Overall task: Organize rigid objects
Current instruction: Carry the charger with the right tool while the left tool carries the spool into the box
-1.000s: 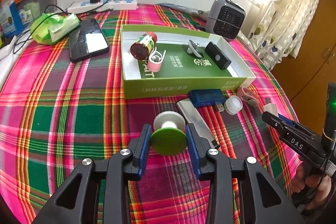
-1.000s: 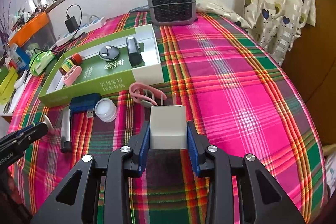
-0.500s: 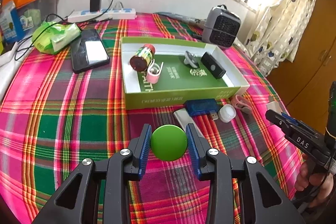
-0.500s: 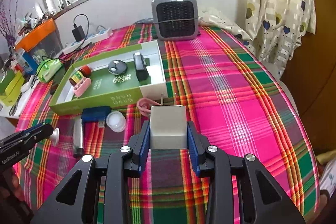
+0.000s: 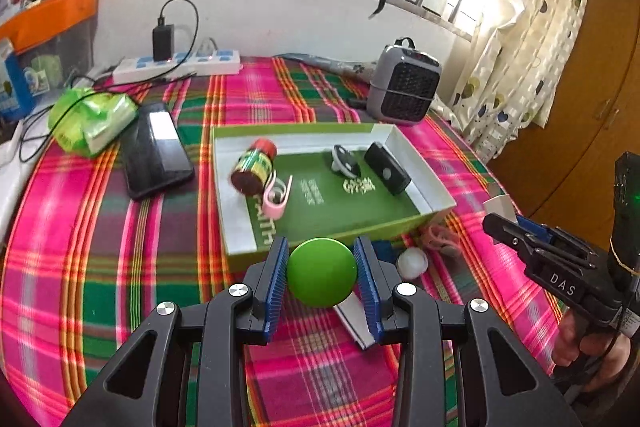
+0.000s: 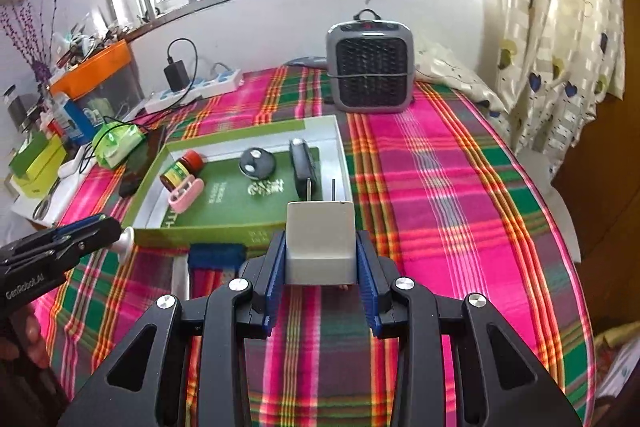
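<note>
My left gripper (image 5: 322,273) is shut on a round green-topped knob (image 5: 322,271), held above the plaid cloth just before the green box lid (image 5: 236,227). My right gripper (image 6: 321,259) is shut on a white plug adapter (image 6: 321,241) with two prongs pointing at the box lid (image 6: 152,171). Inside the lid lie a red-capped jar (image 5: 254,167), a pink case (image 5: 276,199), a round grey fob (image 5: 345,159) and a black remote (image 5: 387,169). A white cap (image 5: 412,262), a pink clip (image 5: 438,237), a blue USB device (image 6: 216,255) and a silver bar (image 5: 354,319) lie on the cloth outside it.
A black phone (image 5: 156,149) and a green packet (image 5: 90,123) lie left of the lid. A grey heater (image 6: 370,69) stands behind it, a power strip (image 5: 176,65) by the wall. Boxes and clutter (image 6: 40,155) crowd the left edge. A curtain (image 6: 560,27) hangs right.
Both grippers have risen and moved towards the box lid, each keeping its object. The green knob left the cloth and now hides its white stem.
</note>
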Action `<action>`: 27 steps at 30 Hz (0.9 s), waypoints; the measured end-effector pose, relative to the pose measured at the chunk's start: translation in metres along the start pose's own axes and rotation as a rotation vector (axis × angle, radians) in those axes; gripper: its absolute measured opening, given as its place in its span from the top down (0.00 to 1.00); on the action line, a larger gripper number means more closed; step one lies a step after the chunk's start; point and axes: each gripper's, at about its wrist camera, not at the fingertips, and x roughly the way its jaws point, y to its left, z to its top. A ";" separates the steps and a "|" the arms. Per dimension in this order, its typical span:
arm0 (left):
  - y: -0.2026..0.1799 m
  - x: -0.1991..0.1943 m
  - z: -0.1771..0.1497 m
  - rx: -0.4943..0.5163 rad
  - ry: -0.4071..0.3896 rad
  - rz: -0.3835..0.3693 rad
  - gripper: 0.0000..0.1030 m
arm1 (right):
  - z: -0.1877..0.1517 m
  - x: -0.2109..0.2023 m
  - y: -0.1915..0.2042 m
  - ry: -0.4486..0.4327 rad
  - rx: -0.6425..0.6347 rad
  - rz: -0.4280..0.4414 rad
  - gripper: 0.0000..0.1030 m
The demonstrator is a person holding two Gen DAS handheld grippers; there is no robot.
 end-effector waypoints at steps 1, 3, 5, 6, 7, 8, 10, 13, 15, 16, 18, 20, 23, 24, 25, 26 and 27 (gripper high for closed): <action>0.000 0.001 0.003 0.000 0.000 -0.004 0.68 | 0.002 0.002 0.001 0.002 -0.004 0.004 0.66; -0.001 0.005 0.011 0.011 -0.005 -0.003 0.68 | 0.008 0.007 0.003 0.007 -0.013 0.016 0.66; -0.003 0.008 0.018 0.018 -0.009 0.002 0.68 | 0.011 0.011 0.004 0.013 -0.018 0.026 0.66; -0.003 0.011 0.024 0.023 -0.009 -0.002 0.68 | 0.014 0.015 0.005 0.016 -0.023 0.030 0.66; -0.003 0.014 0.027 0.024 -0.009 -0.006 0.68 | 0.017 0.018 0.005 0.019 -0.028 0.033 0.66; -0.003 0.017 0.031 0.025 -0.007 -0.005 0.68 | 0.020 0.022 0.006 0.023 -0.032 0.039 0.66; -0.004 0.021 0.038 0.035 -0.009 -0.004 0.68 | 0.025 0.028 0.007 0.029 -0.035 0.050 0.66; -0.004 0.033 0.047 0.038 0.002 -0.012 0.68 | 0.033 0.037 0.006 0.033 -0.041 0.054 0.66; -0.004 0.040 0.051 0.038 0.011 -0.014 0.68 | 0.038 0.044 0.005 0.040 -0.047 0.053 0.66; -0.004 0.043 0.052 0.041 0.012 -0.015 0.68 | 0.042 0.048 0.005 0.045 -0.052 0.053 0.66; -0.003 0.050 0.055 0.037 0.021 -0.017 0.68 | 0.047 0.054 0.004 0.049 -0.061 0.055 0.66; -0.002 0.057 0.057 0.035 0.030 -0.019 0.68 | 0.052 0.060 0.004 0.053 -0.067 0.062 0.66; -0.002 0.069 0.060 0.037 0.046 -0.015 0.68 | 0.060 0.071 0.007 0.060 -0.084 0.076 0.66; -0.002 0.073 0.061 0.041 0.052 -0.016 0.68 | 0.063 0.076 0.009 0.065 -0.092 0.079 0.66; -0.002 0.077 0.062 0.044 0.055 -0.017 0.68 | 0.065 0.080 0.011 0.068 -0.101 0.079 0.66; -0.002 0.080 0.063 0.043 0.059 -0.014 0.68 | 0.067 0.083 0.013 0.070 -0.111 0.081 0.66; -0.001 0.082 0.064 0.042 0.061 -0.012 0.68 | 0.069 0.087 0.015 0.074 -0.119 0.083 0.66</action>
